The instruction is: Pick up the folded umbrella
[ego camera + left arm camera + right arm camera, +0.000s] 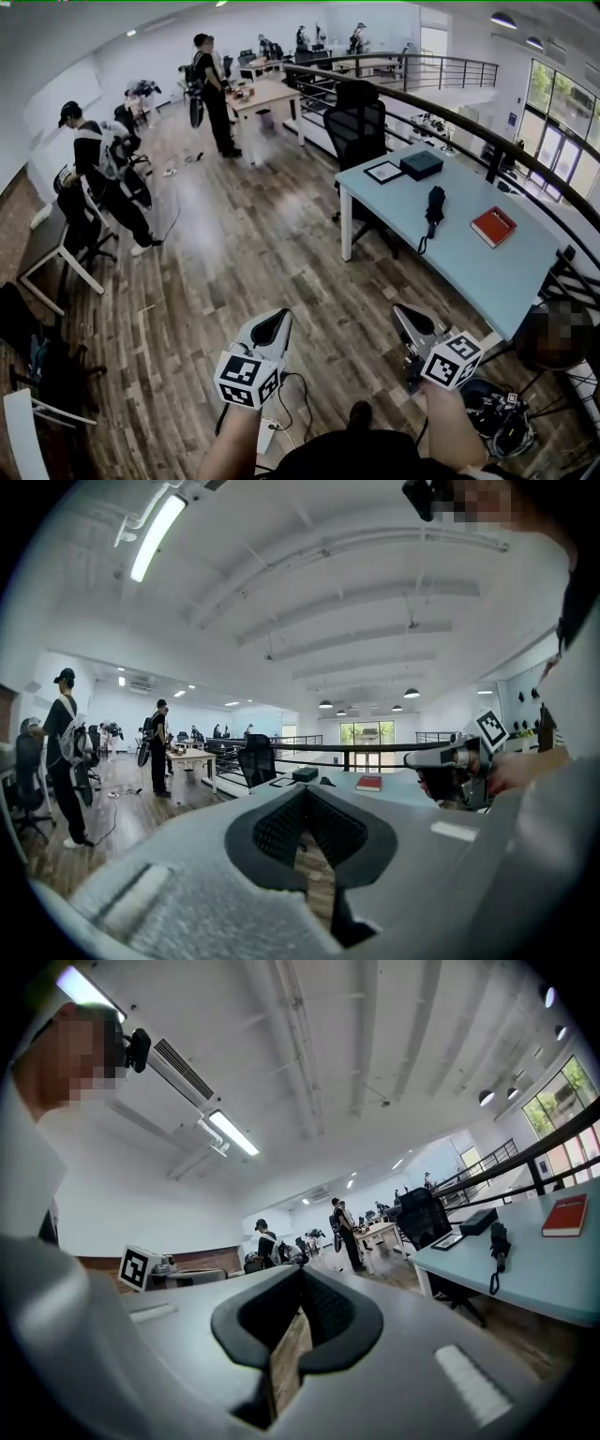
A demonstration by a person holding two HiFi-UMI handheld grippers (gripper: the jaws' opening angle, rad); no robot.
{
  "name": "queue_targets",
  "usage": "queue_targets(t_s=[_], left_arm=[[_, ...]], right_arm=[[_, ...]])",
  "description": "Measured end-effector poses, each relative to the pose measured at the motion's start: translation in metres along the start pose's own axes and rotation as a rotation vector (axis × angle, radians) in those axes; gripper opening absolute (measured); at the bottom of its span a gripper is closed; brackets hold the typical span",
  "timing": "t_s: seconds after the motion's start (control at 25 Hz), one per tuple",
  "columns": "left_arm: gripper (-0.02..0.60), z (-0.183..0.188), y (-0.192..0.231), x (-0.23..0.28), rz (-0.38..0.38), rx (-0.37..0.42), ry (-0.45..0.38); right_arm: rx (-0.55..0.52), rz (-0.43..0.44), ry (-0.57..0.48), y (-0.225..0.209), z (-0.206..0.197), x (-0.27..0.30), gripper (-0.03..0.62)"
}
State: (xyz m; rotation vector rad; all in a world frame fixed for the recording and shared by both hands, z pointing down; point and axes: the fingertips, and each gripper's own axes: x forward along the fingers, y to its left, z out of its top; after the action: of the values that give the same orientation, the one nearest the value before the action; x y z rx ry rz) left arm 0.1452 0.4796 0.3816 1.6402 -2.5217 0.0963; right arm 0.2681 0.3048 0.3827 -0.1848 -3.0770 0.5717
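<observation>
Judging by the gap, this is the approach step: the left tongs [275, 323] and right tongs [405, 319] are both closed and empty, well apart from the folded umbrella [435, 208] on the table [450, 267], so one must reach it and open.

open floor [244, 253] to table [469, 272]; chair [359, 127] beyond; umbrella [435, 208] seemingly unobstructed

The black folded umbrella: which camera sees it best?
Head view: the black folded umbrella lies whole, from above, on the pale blue table. Right gripper view shows it side-on; left, a tiny speck.
</observation>
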Motion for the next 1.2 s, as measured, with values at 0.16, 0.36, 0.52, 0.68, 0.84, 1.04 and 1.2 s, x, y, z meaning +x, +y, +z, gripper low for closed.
queue_targets(t_s=[0.16,0.36,0.52,0.68,0.84,1.04,1.2], left_arm=[[0.008,0.003,-0.002,0.057,-0.007,0.025,0.024],[0.008,0.001,-0.02,0.122,-0.05,0.024,0.063],[0.008,0.0,-0.031,0.161,-0.08,0.012,0.074],[0.008,0.003,-0.035,0.193,-0.122,0.02,0.077],[0.008,0.0,-0.016,0.229,-0.142,-0.004,0.072],[0.008,-0.008,0.02,0.304,-0.183,-0.049,0.057],[0.008,-0.006,0.065,0.368,-0.223,-0.052,0.05]], right_arm=[[0.017,-0.005,-0.005,-0.055,0.013,0.018,0.002],[0.025,-0.002,0.003,-0.109,0.029,0.03,0.002],[0.035,-0.014,0.003,-0.14,0.037,0.031,0.002],[0.042,-0.042,0.006,-0.167,0.042,0.033,0.002],[0.043,-0.079,0.023,-0.192,0.041,0.051,0.002],[0.026,-0.143,0.061,-0.246,0.038,0.089,0.002],[0.008,-0.214,0.058,-0.291,0.054,0.14,0.002]])
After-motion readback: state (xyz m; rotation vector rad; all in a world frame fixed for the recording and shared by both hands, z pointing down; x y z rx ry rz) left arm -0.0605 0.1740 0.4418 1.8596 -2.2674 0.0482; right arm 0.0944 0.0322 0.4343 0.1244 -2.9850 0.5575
